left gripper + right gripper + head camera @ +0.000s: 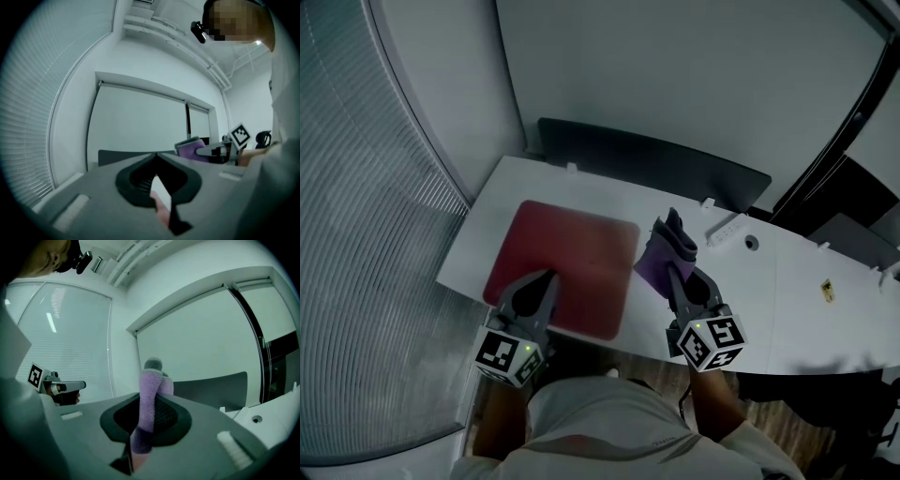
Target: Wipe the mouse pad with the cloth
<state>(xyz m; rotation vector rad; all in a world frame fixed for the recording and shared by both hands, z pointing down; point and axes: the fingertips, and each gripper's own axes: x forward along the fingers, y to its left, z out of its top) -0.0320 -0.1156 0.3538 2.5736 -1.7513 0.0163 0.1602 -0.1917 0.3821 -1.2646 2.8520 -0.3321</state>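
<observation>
Window blinds [366, 234] fill the far left of the head view, and the white tabletop [787, 309] runs from them across to the right.

The left gripper [549, 277] lies over the near edge of the dark red mouse pad [577, 248], with its marker cube [508, 354] back toward the person. In the left gripper view its fingers [140, 161] are pressed together at the tips with nothing between them. Only a strip of white tabletop and a bit of red pad show through the gap below. Whether the tips actually touch the pad is not clear from any view.

The mouse pad lies flat on the left half of the tabletop, with its left edge close to the tabletop's edge. A dark partition panel [647, 161] stands along the tabletop's back side.

Just beside the pad's right edge is the purple cloth [652, 266] (with a darker grey fold at its far end), off the pad itself. The right gripper [673, 270] has its fingers [187, 411] clamped on it. In the right gripper view the cloth [150, 390] stands upright between them, rising above the tips. The cloth's lower edge is hidden, so contact with the tabletop cannot be told.

Further right on the tabletop are a round cable hole [751, 243] and a small yellow sticker [827, 290], well apart from the cloth.
</observation>
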